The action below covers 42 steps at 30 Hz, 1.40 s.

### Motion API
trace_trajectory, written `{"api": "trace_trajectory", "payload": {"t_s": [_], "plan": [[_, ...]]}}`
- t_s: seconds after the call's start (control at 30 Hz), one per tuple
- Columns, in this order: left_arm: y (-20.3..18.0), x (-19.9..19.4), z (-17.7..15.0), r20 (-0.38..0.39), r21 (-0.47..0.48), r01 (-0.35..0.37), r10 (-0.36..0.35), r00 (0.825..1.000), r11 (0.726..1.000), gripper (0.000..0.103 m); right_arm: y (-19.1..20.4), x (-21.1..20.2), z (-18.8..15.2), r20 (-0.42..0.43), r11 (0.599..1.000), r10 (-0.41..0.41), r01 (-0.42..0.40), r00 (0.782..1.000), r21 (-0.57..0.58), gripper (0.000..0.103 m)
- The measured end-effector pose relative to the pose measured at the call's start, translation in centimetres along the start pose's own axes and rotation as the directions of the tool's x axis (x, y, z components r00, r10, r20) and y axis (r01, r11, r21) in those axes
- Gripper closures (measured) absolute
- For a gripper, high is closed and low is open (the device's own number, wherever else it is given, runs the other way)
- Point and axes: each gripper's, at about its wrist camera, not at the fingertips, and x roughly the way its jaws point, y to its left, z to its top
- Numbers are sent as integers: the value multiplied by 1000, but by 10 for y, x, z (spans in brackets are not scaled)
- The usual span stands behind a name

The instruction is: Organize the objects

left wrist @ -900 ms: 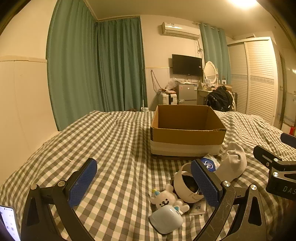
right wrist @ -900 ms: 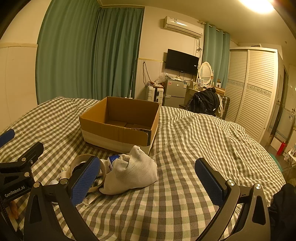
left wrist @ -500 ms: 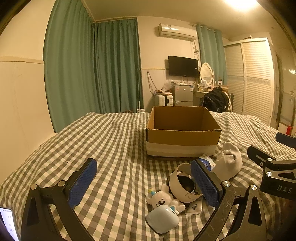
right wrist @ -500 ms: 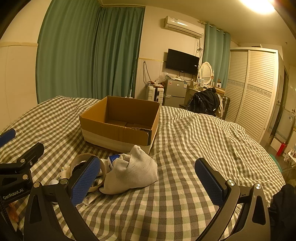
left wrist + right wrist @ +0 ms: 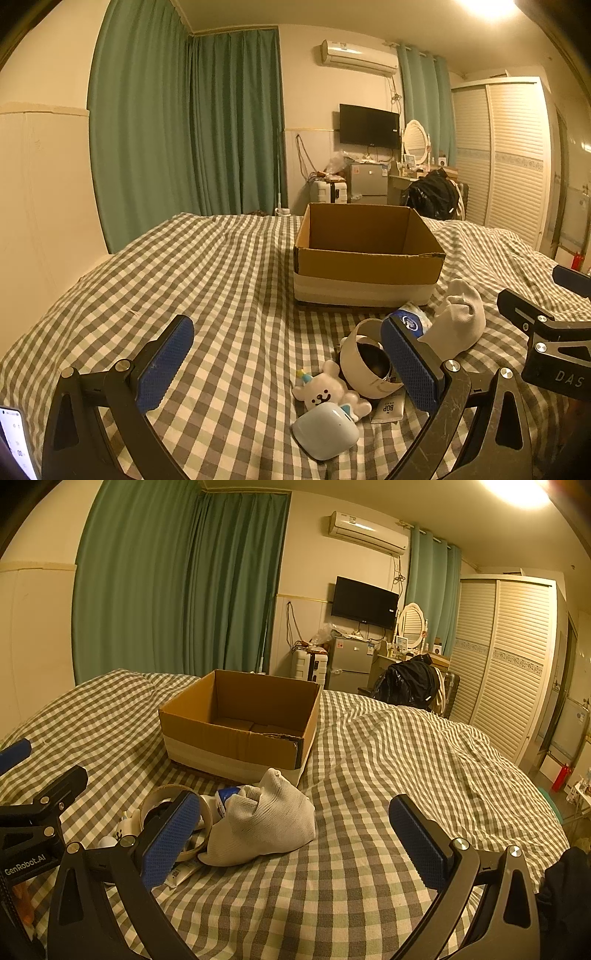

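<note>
An open cardboard box [image 5: 367,260] stands on the checked bed, also in the right wrist view [image 5: 236,734]. In front of it lies a small pile: a white sock [image 5: 458,321] [image 5: 266,823], a tape roll [image 5: 364,360] [image 5: 173,812], a white bear toy [image 5: 323,393], a light blue earbud case [image 5: 325,435], a blue-white packet [image 5: 408,321] and a small sachet [image 5: 388,408]. My left gripper [image 5: 286,365] is open and empty, just left of the pile. My right gripper [image 5: 295,840] is open and empty, hovering by the sock.
The checked bedspread [image 5: 406,760] stretches wide to the right of the box and to its left [image 5: 184,269]. Green curtains [image 5: 184,129], a wardrobe [image 5: 509,657], a fridge [image 5: 349,661] and a chair with a black jacket [image 5: 410,683] stand beyond the bed.
The left wrist view has tilted and shifted slightly, so the box and pile sit a little lower and more to the left. The right gripper has barely moved. Both grippers stay open.
</note>
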Motion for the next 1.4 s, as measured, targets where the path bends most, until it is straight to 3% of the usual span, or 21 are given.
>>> {"api": "trace_trajectory", "payload": {"t_s": [0.3, 0.57, 0.73, 0.8, 1.0, 1.3, 1.4], "plan": [[5, 9, -2, -59, -25, 14, -16, 998, 1000, 0, 1, -1, 2, -8, 1000, 10, -10, 1000, -3, 0], [6, 7, 7, -77, -48, 77, -81, 994, 996, 0, -4, -7, 15, -21, 996, 84, -84, 996, -3, 0], [5, 20, 10, -179, -64, 115, -124, 976, 991, 0, -6, -1, 31, -62, 994, 93, -97, 994, -60, 0], [3, 33, 4, -269, -59, 97, -109, 957, 994, 0, -7, 6, 34, -101, 991, 103, -111, 990, -77, 0], [-6, 60, -22, -425, -18, 88, -87, 901, 996, 0, -8, 41, 25, -255, 979, 143, -175, 956, -106, 4], [-30, 68, -39, -496, 96, 114, -52, 867, 989, 1, 2, 91, 3, -432, 955, 237, -291, 870, -62, 15], [-36, 72, -45, -518, 108, 141, -65, 853, 984, 20, 10, 100, 0, -462, 947, 245, -312, 853, -74, 23]]}}
